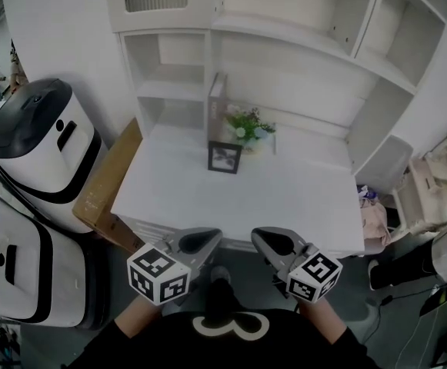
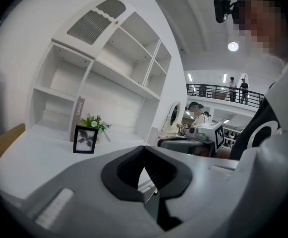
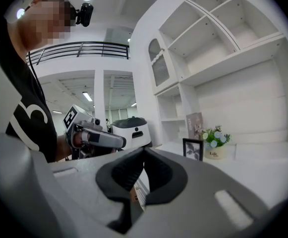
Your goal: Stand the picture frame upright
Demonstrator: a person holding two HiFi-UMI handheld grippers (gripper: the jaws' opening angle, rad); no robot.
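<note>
A small black picture frame [image 1: 225,157] stands upright near the back of the white desk [image 1: 285,206], holding a leaf picture; it also shows in the left gripper view [image 2: 85,139] and the right gripper view [image 3: 193,148]. Both grippers hang at the desk's front edge, well short of the frame. My left gripper [image 1: 208,241] is shut with nothing between its jaws. My right gripper [image 1: 263,240] is shut and empty too. In the gripper views each pair of black pads [image 2: 144,168] [image 3: 143,172] meets at the tips.
A small pot of flowers [image 1: 248,127] and an upright book [image 1: 216,104] stand just behind the frame. White shelving [image 1: 300,44] rises behind the desk. A brown board [image 1: 111,179] leans at the desk's left side, beside white and black machines [image 1: 42,141]. A bag [image 1: 373,214] sits right.
</note>
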